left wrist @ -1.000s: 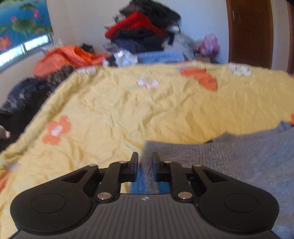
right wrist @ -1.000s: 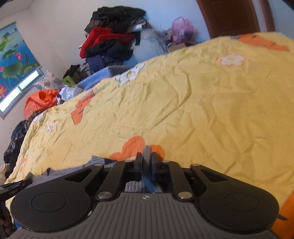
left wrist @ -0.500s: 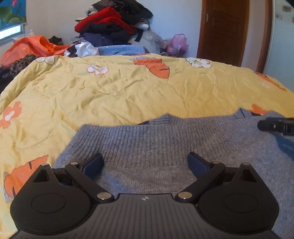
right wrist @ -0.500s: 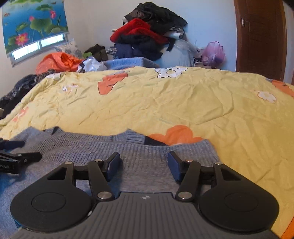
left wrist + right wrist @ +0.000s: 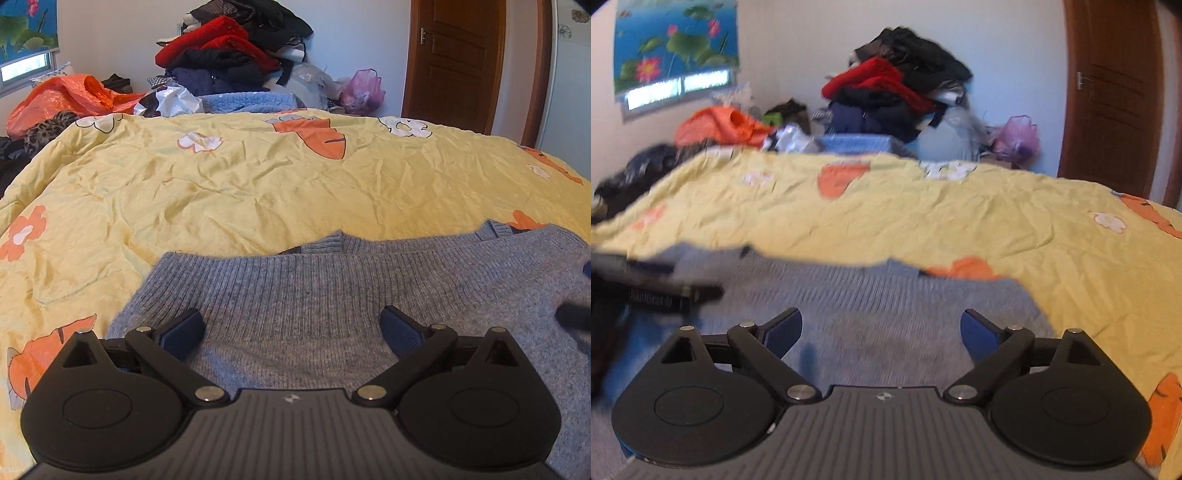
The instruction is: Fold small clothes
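Since a second ago, the folded edge of the grey ribbed knit sweater (image 5: 332,295) has been released by both grippers, whose jaws were then pinched on it and are now spread wide apart with nothing between them. The sweater is laid flat on the yellow flower-printed bed quilt (image 5: 221,192), its ribbed hem doubled over toward the collar. The left gripper (image 5: 291,330) and the right gripper (image 5: 881,328) are held low over the knit, the right view being blurred.

Bare quilt (image 5: 258,192) beyond sweater (image 5: 332,295)
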The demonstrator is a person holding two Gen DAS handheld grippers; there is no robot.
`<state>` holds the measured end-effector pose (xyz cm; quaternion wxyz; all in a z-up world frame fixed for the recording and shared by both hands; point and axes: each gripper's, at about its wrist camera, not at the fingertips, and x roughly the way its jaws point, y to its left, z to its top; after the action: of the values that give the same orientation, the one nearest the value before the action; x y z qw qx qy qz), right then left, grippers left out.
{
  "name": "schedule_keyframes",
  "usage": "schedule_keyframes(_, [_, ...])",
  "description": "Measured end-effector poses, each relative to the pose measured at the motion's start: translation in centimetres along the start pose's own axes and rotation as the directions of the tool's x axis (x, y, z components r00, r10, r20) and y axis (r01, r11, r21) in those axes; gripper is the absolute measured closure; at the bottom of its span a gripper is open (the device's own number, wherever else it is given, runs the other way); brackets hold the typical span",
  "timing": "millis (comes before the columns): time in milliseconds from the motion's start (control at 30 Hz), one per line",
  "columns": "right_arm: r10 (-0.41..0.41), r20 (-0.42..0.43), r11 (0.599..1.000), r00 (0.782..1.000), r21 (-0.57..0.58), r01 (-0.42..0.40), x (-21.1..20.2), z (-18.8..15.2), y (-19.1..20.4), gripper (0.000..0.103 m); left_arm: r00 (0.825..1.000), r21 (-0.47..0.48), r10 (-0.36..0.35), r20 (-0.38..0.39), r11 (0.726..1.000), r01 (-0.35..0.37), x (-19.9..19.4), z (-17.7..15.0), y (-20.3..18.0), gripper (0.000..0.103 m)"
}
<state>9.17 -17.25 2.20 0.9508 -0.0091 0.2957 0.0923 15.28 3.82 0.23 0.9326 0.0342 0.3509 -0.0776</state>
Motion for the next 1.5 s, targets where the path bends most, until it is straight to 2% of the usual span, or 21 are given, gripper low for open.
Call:
schedule_keyframes(67, [-0.059, -0.022, 0.997, 0.998, -0.053, 0.058, 0.8, -1.4, 0.0, 0.01, 1.0, 0.0, 0.0, 0.001, 1.0, 0.0, 0.0, 0.0, 0.0, 0.0])
schedule_keyframes(167, [-0.04, -0.03, 0.999, 0.999, 0.015, 0.041, 1.0, -1.3, -1.2, 0.005, 1.0, 0.0, -0.001, 0.0, 1.0, 0.001, 0.0, 0.0, 0.0, 0.0])
schedule_keyframes(200, [-0.042, -0.036, 0.999, 0.998, 0.006, 0.043, 1.2, -1.2, -1.0, 0.002, 1.0, 0.0, 0.0, 0.0, 1.0, 0.0, 0.0, 0.0, -0.1, 0.0])
schedule_keyframes(333, [-0.058, -0.044, 0.998, 0.997, -0.018, 0.057, 1.3, -1.3, -0.5, 0.001, 0.999, -0.021, 0.039, 0.006, 0.999, -0.039, -2.2, 0.0, -0.8, 0.001])
schedule_keyframes(433, [-0.055, -0.034, 0.998, 0.998, -0.005, 0.055, 1.0, -1.4, -0.6, 0.001, 0.997, -0.03, -0.056, 0.05, 0.998, 0.058, -5.5, -1.0, -1.7, 0.0])
schedule_keyframes(533, [-0.058, -0.034, 0.998, 0.998, -0.006, 0.057, 1.0, -1.5, -0.5, 0.001, 0.999, 0.01, -0.04, -0.017, 0.999, 0.04, -5.2, -2.6, -1.9, 0.0])
schedule_keyframes(567, [-0.057, -0.035, 0.998, 0.998, -0.006, 0.057, 1.0, -1.5, -0.6, 0.001, 0.999, 0.015, -0.043, -0.014, 0.999, 0.044, -4.7, -3.4, -1.3, 0.0])
schedule_keyframes(600, [-0.055, -0.035, 0.998, 0.998, -0.004, 0.055, 1.0, -1.5, -0.6, 0.001, 0.997, 0.001, -0.071, 0.017, 0.997, 0.071, -4.7, -4.0, -0.3, 0.0])
schedule_keyframes(633, [-0.053, -0.035, 0.999, 0.998, -0.002, 0.053, 1.0, -1.5, -0.6, 0.001, 0.995, -0.02, -0.095, 0.016, 0.995, 0.095, -4.7, -3.9, 0.6, 0.0])
schedule_keyframes(767, [-0.046, -0.039, 0.999, 0.998, 0.004, 0.047, 1.2, -1.5, -0.7, 0.0, 0.999, -0.005, -0.044, 0.006, 0.999, 0.044, -4.4, -3.4, 0.3, 0.0])
schedule_keyframes(867, [-0.064, -0.036, 0.998, 0.997, -0.012, 0.063, 0.8, -1.4, -0.4, 0.001, 1.0, -0.019, 0.007, -0.004, 1.0, -0.007, -6.1, -3.3, -0.3, 0.0])
schedule_keyframes(933, [-0.119, -0.018, 0.992, 0.993, -0.031, 0.118, -0.7, -1.4, 0.3, 0.001, 0.999, -0.025, -0.018, 0.028, 1.0, 0.019, -8.4, -4.0, -0.2, 0.0])
schedule_keyframes(967, [-0.119, 0.004, 0.992, 0.993, -0.027, 0.119, -1.8, -1.7, 0.6, 0.001, 0.999, -0.025, -0.03, 0.032, 0.999, 0.031, -9.1, -4.6, 0.0, 0.0])
schedule_keyframes(1033, [-0.049, 0.017, 0.999, 0.999, -0.02, 0.05, -3.5, -2.4, 0.8, 0.0, 0.999, -0.033, -0.031, -0.024, 0.999, 0.03, -8.9, -6.0, 0.6, 0.0])
schedule_keyframes(1067, [-0.034, -0.003, 0.999, 0.999, -0.026, 0.034, -3.6, -2.9, 0.9, 0.0, 0.999, -0.04, -0.045, -0.014, 0.998, 0.044, -8.7, -6.7, 1.1, 0.0])
schedule_keyframes(1133, [-0.044, -0.04, 0.997, 0.998, -0.058, 0.041, -3.1, -4.6, 0.8, 0.0, 0.998, -0.036, -0.055, 0.021, 0.998, 0.056, -8.7, -7.4, 1.7, 0.0])
schedule_keyframes(1267, [-0.035, -0.051, 0.997, 0.998, -0.065, 0.032, -3.2, -4.6, 0.7, 0.0, 1.0, -0.037, -0.001, -0.026, 0.999, 0.0, -8.6, -6.1, 0.9, 0.0])
schedule_keyframes(1333, [-0.038, -0.071, 0.998, 0.997, -0.061, 0.033, -3.9, -4.2, 0.9, 0.001, 0.999, -0.061, 0.009, -0.034, 0.998, -0.011, -9.9, -5.9, 0.8, 0.0])
schedule_keyframes(1433, [-0.014, -0.069, 1.0, 0.998, -0.022, 0.013, -6.7, -4.5, 0.4, 0.001, 1.0, -0.091, -0.015, -0.026, 0.996, 0.013, -12.3, -7.5, 1.2, 0.0])
schedule_keyframes(1500, [0.005, -0.048, 1.0, 0.999, -0.023, -0.006, -8.8, -5.5, -0.1, 0.001, 0.998, -0.074, -0.01, -0.061, 0.997, 0.006, -12.6, -9.4, 1.4, 0.0])
